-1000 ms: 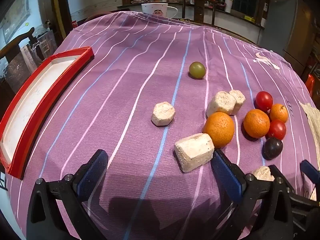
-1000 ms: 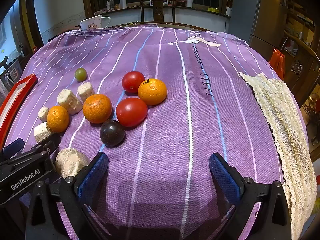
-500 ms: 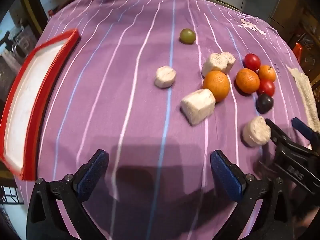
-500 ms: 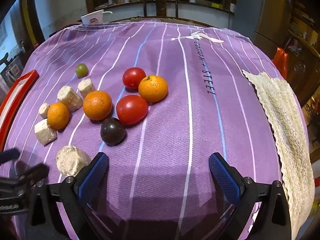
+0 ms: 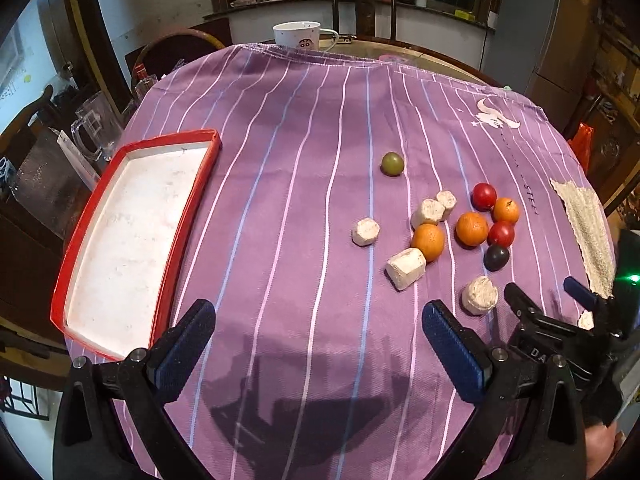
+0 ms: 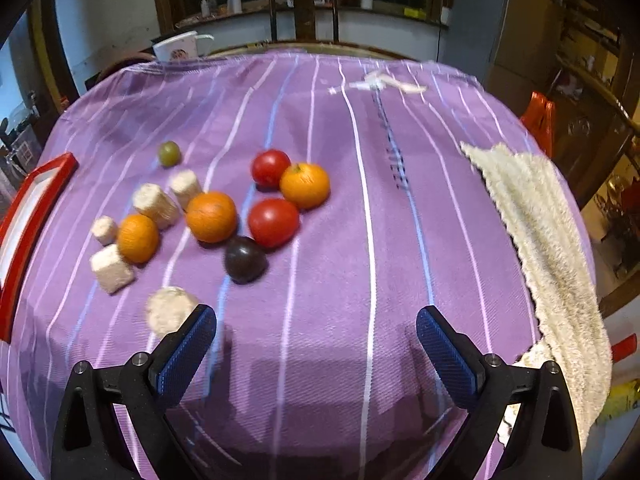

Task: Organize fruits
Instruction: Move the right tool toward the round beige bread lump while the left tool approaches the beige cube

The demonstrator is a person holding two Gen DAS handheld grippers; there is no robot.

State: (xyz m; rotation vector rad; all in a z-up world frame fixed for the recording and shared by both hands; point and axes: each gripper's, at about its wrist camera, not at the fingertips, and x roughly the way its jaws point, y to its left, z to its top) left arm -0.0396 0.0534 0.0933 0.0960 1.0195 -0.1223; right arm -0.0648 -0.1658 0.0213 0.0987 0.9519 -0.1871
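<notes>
1. Left wrist view.
 - Left gripper (image 5: 316,344): fingers spread wide, nothing between them, held over bare purple striped cloth (image 5: 280,184) at the near edge.
 - Red-rimmed tray (image 5: 182,222): white floor, nothing on it, lies on the cloth at far left, well apart from the fruit.
 - Green fruit (image 5: 392,163): alone, mid-cloth, beyond the main cluster.
 - Oranges, three: one (image 5: 428,241) touching a pale block (image 5: 406,268); one (image 5: 472,229) beside it; a smaller one (image 5: 506,210) at the right of the group.
 - Red tomatoes, two: far one (image 5: 484,196), near one (image 5: 501,234), either side of the small orange.
 - Dark plum (image 5: 496,257): nearest fruit of the cluster, just below the near tomato.
 - Pale cut pieces: one (image 5: 365,232) standing apart to the left, a pair (image 5: 428,213) behind the left orange, a round one (image 5: 480,295) close to the right gripper.
 - Right gripper (image 5: 548,300): enters at lower right, fingers parted, holding nothing.
 - White mug (image 5: 297,35): beyond the cloth's far edge.
 - Woven mat (image 5: 588,232): on the right edge of the cloth.

2. Right wrist view (somewhat blurred).
 - Right gripper (image 6: 316,344): jaws wide apart, nothing held, over bare cloth.
 - Round pale piece (image 6: 170,314): just beside the left finger; contact cannot be told.
 - Dark plum (image 6: 245,260): ahead, touching the near red tomato (image 6: 273,222).
 - Oranges (image 6: 211,217), (image 6: 138,238), (image 6: 305,185), far tomato (image 6: 270,168) and green fruit (image 6: 169,153): grouped left of centre.
 - Tray rim (image 6: 36,208): at the left edge.
 - Woven mat (image 6: 540,220): draped down the right side.
</notes>
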